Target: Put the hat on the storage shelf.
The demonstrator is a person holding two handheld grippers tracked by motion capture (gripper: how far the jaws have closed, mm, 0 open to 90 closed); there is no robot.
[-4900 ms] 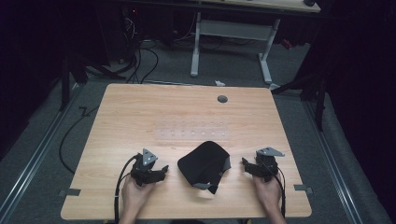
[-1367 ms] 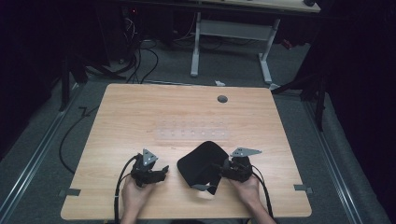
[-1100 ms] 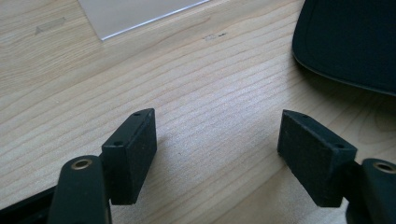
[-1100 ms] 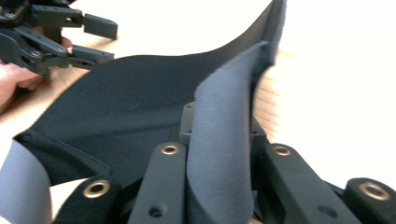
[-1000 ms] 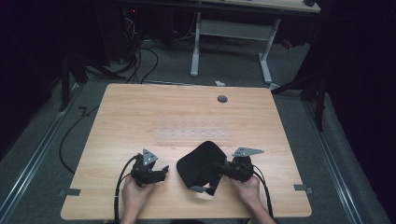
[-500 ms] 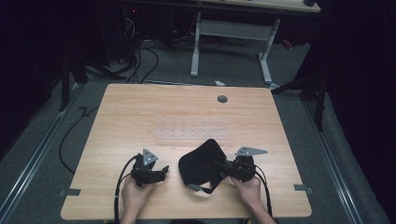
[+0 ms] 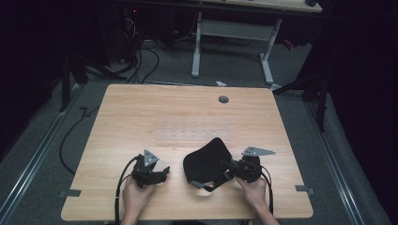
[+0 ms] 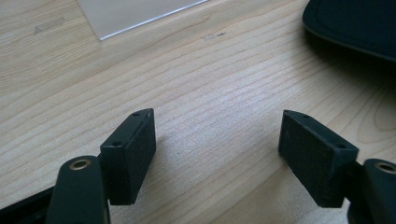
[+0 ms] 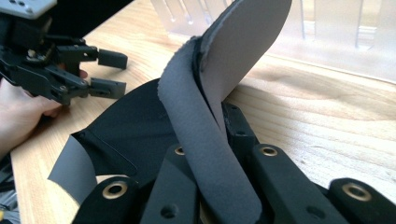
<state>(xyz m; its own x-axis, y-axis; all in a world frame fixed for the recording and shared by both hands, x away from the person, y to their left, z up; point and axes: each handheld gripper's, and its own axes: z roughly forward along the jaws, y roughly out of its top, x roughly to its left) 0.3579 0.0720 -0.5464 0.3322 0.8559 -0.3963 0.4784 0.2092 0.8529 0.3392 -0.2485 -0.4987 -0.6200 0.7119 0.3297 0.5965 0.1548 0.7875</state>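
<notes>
A black soft pad (image 7: 205, 161) lies on the wooden table (image 7: 141, 112) near its front edge. My right gripper (image 7: 225, 171) is at the pad's right side and is shut on its edge. In the right gripper view the grey fabric edge (image 9: 205, 121) runs up between the jaws of the right gripper (image 9: 212, 149) and curls over, off the wood. My left gripper (image 7: 163, 173) rests on the table left of the pad, open, with bare wood between the fingers of the left gripper (image 8: 217, 149). A corner of the pad (image 8: 355, 21) lies beyond them.
A clear plastic sheet (image 7: 192, 133) lies flat at the table's middle, just behind the pad. A round cable hole (image 7: 223, 99) sits near the far edge. Cables trail off the table's left side, and another desk's legs (image 7: 196, 47) stand beyond.
My right gripper moved left from the table's right side to the pad and shut on its right edge. That edge now stands raised and folded. The left gripper stayed in place.
</notes>
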